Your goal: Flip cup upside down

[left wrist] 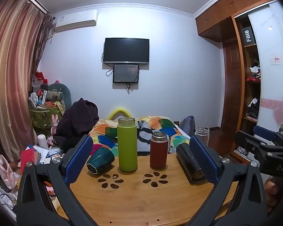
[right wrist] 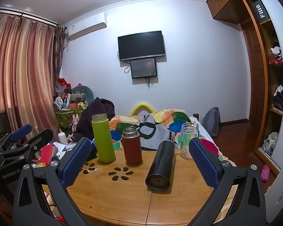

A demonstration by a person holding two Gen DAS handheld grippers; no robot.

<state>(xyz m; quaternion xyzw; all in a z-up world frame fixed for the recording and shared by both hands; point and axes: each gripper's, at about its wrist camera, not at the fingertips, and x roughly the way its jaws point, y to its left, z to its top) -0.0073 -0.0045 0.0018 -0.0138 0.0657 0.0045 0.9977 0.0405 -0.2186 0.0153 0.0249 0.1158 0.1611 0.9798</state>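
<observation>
Left wrist view: we see the left claw (left wrist: pixel 141 156) spread wide and holding nothing above the round wooden desk (left wrist: pixel 134 199). Between its blue pads stand a tall green bottle (left wrist: pixel 127 145) and a shorter red flask (left wrist: pixel 159 150), both upright and uncapped. A dark teal cup (left wrist: pixel 100 160) lies tipped on its side just inside the left pad, its mouth toward us. A black flask (left wrist: pixel 190 163) lies on its side against the right pad, with a clear jar (left wrist: pixel 202 135) upright behind it. The right claw (left wrist: pixel 264 141) shows at the right edge.

Right wrist view: we see the right claw (right wrist: pixel 139 160) likewise wide apart and empty over the desk (right wrist: pixel 122 203). The black flask (right wrist: pixel 161 165) lies between its pads, base toward us. The green bottle (right wrist: pixel 103 138), red flask (right wrist: pixel 132 146) and clear jar (right wrist: pixel 189 140) stand behind. The left pad hides the teal cup. The left claw (right wrist: pixel 26 133) shows at the left edge.
</observation>
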